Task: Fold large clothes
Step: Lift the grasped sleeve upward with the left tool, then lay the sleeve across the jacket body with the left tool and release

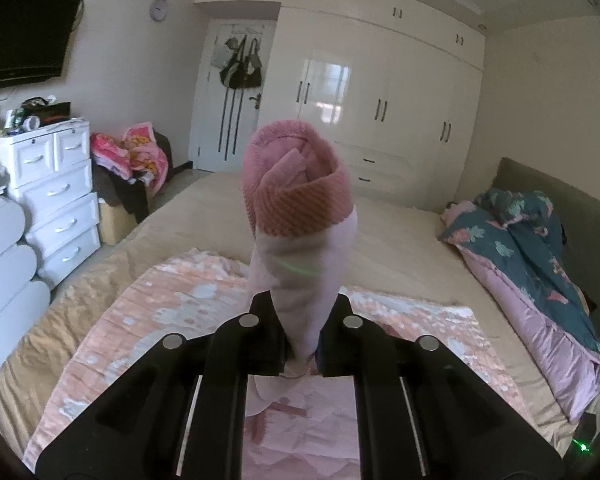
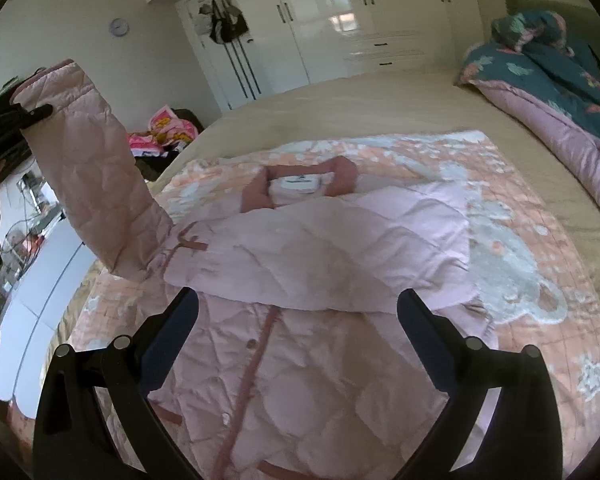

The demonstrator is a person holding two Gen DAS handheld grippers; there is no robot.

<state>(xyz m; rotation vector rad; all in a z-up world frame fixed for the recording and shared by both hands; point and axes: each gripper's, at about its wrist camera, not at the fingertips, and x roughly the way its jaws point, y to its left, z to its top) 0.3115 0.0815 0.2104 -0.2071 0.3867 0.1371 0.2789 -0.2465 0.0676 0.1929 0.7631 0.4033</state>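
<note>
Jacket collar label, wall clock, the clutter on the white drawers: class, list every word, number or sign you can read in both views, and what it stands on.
No text can be read here.
Label inside the collar of the pink jacket: dark print, too blurred.
Wall clock: face too small for numerals.
Dark box on the white drawers: orange marking, illegible.

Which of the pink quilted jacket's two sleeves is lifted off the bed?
The sleeve held by the left gripper; the other sleeve lies folded across the jacket.
</note>
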